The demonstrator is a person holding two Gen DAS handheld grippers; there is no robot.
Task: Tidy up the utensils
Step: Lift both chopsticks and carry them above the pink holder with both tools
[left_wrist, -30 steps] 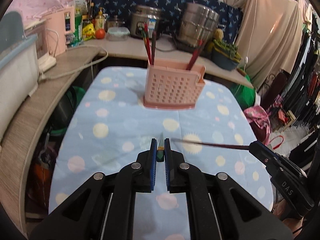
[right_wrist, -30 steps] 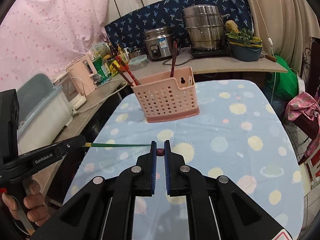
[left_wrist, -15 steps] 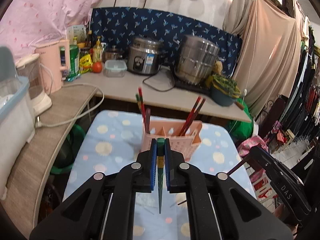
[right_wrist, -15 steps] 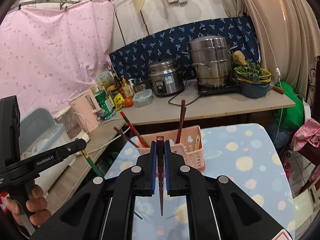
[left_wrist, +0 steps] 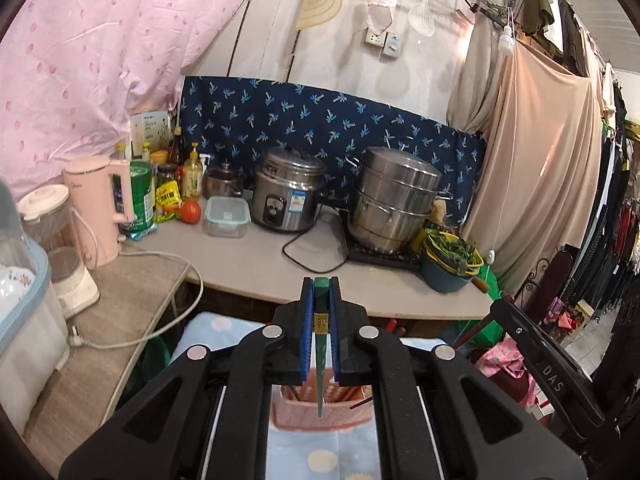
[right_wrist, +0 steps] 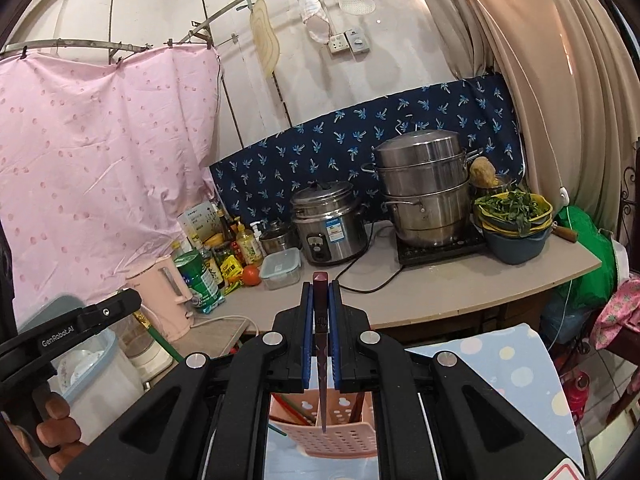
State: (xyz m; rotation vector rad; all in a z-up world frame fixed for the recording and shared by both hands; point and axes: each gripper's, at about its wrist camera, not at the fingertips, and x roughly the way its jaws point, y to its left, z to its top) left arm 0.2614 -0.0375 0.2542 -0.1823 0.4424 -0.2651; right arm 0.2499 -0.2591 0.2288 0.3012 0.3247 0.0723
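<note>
left gripper point(left_wrist: 320, 308) green chopstick point(left_wrist: 320, 360), right gripper point(right_wrist: 321, 304) maroon chopstick point(right_wrist: 321, 360)

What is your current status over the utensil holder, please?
Left gripper shut on green chopstick, right gripper shut on dark red chopstick. Both tips down over pink utensil holder. Nothing blocking.

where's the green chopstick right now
In the left wrist view the green chopstick is clamped upright in the left gripper, tip pointing down over the pink utensil basket on the blue dotted tablecloth.
</note>
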